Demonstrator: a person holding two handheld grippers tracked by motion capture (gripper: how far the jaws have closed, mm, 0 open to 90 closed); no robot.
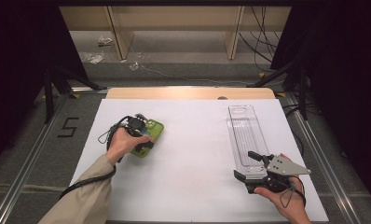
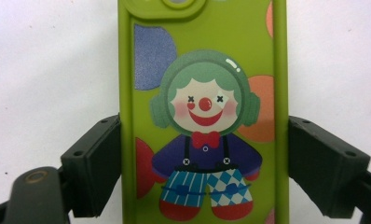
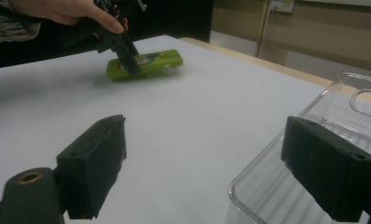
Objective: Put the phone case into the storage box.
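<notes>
**Left tongs straddle the clown phone case while the right tongs wait at the clear tray**

The green phone case (image 2: 202,116), printed with a clown figure, lies flat on the white tabletop (image 1: 193,154) at its left side, printed back up and camera cut-out pointing away from the person. That pose leaves both long edges free, which suits a grip across its width. The left tongs (image 1: 144,135) come down over it with one jaw on each long edge; in the left gripper view the left jaw meets the edge and the right jaw sits just beside it, so they look set wide around the case, and a firm clamp cannot be confirmed. The clear plastic tray (image 1: 243,135) lies lengthwise at the right, well apart from the case, probably its destination. The right tongs (image 1: 253,164) stand apart and empty, one jaw over the tray's near rim, likely to steady it
</notes>
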